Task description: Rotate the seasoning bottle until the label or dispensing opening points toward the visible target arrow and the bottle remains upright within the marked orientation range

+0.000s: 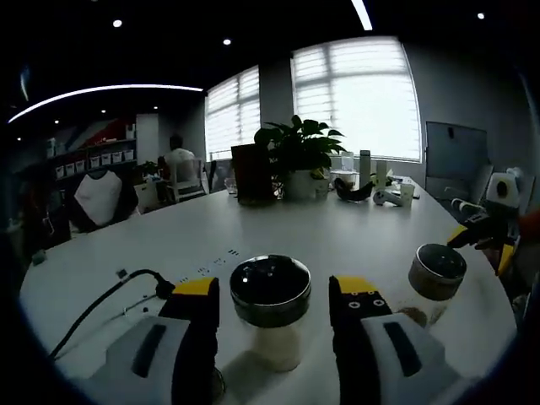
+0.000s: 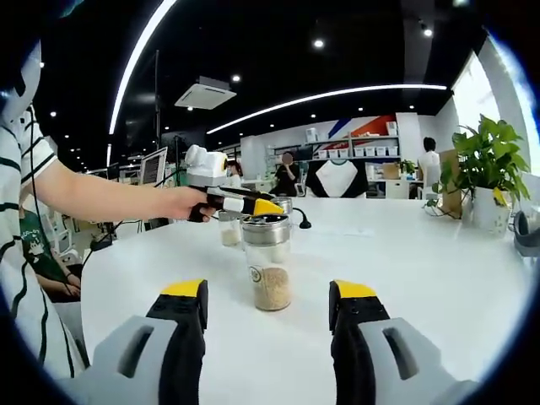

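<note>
White and broad, the tabletop [image 1: 337, 236] runs back toward a potted plant [image 1: 299, 156] and bright blinds, with office shelves along the far wall.

Looking along the left gripper [image 1: 274, 308], we see its fingers [image 1: 198, 321] spread wide, one on each side of a seasoning bottle [image 1: 272, 312] that stands upright between them. Its dark lid faces us and its pale body sits just above the lower edge of the view. We cannot tell whether either finger touches the glass; a thin gap seems to show on both sides. A black cable [image 1: 101, 304] lies on the tabletop to the left of this gripper.

A second bottle [image 1: 434, 283] stands off to the right, upright, with a grey lid. In the right gripper view this second bottle [image 2: 268, 263] stands ahead of the right gripper [image 2: 268, 316], centred on the gap between its fingers [image 2: 187, 325] but beyond their tips, apart from them. These fingers are also wide open and hold nothing. Seeds or grains fill its lower part, and a small round label faces us.

Behind it, a hand [image 2: 181, 202] holds the left gripper [image 2: 253, 205] over the first bottle [image 2: 229, 229].
</note>
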A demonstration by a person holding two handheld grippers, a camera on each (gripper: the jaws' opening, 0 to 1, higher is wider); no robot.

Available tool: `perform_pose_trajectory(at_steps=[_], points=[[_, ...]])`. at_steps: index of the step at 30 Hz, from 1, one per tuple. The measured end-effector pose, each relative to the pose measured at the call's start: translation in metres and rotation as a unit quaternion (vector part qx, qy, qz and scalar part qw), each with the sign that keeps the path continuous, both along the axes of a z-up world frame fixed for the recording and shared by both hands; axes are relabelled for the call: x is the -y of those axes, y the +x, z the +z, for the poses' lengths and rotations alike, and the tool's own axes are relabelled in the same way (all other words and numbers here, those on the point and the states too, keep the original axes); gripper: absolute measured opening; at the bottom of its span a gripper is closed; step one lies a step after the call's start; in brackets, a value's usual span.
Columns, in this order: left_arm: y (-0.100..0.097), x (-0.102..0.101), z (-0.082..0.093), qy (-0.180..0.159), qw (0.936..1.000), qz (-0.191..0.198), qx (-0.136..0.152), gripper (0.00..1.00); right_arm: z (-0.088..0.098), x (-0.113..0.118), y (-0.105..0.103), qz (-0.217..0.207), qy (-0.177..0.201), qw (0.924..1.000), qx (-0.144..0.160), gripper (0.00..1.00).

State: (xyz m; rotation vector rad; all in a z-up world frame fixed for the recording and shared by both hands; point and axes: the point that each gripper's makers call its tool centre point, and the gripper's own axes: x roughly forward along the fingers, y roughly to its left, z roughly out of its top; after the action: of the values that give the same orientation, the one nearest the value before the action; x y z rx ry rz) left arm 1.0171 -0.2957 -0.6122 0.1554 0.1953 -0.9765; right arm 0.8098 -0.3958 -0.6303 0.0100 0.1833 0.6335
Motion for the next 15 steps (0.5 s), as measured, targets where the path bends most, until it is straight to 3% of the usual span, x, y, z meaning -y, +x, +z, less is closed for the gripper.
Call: perform_pose_trajectory(at_steps=[4,8,15], points=[[0.0019,0.0013,-0.0033,0.009,1.0,-0.001,-0.002,0.52,0.0003,0.0016,0.0,-0.002,0.001,1.0,0.0,0.57],[0.0027,0.0012,-0.0046,-0.003,0.9999,0.003,-0.016,0.41,-0.0004,0.0025,-0.0006,-0.003,0.001,1.0,-0.001,0.57],[0.0015,0.0013,-0.0057,-0.003,0.9998,0.009,-0.016,0.4,-0.0011,0.005,-0.0024,-0.007,0.001,1.0,-0.001,0.56]])
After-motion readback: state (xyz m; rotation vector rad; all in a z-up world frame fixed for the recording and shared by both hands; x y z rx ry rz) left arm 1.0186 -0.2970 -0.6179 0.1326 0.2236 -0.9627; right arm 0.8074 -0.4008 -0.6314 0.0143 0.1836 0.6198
